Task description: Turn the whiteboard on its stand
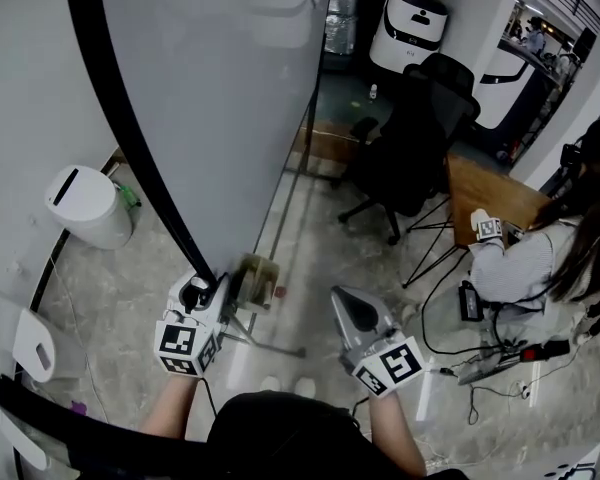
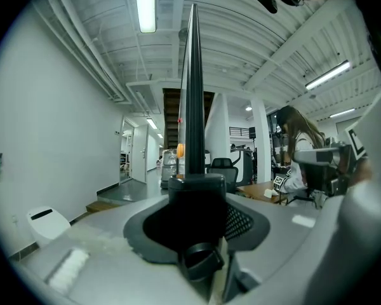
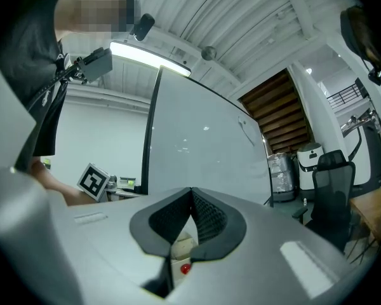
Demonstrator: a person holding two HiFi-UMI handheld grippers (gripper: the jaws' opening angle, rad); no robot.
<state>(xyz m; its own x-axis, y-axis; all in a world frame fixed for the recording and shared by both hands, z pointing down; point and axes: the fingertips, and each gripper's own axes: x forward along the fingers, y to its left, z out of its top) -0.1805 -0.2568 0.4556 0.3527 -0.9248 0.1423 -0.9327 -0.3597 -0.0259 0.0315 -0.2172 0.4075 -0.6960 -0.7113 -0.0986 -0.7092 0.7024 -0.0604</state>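
The whiteboard [image 1: 210,88] runs out of the head view at the top. Its stand [image 1: 262,286] is only a blurred tan-and-metal shape near the floor, partly behind the left gripper [image 1: 212,286]. The left gripper view sees the board edge-on, so its face is hidden there and only the black frame [image 2: 193,107] shows, rising as a thin upright strip. The left jaws are clamped on the frame's lower end, and its black corner piece fills the space between them.

The right gripper [image 1: 342,298] hangs near the board's lower corner, to its right and apart from it. Its jaws are pressed together with nothing in them, and the board's pale face stands beyond them in the right gripper view.

The only clear print is the square black-and-white pattern on each gripper's marker cube [image 1: 185,346]. Faint marks on the board's face are too small to read. A seated person [image 1: 540,258] at a wooden surface [image 1: 480,193] is partly cut off at the right edge.
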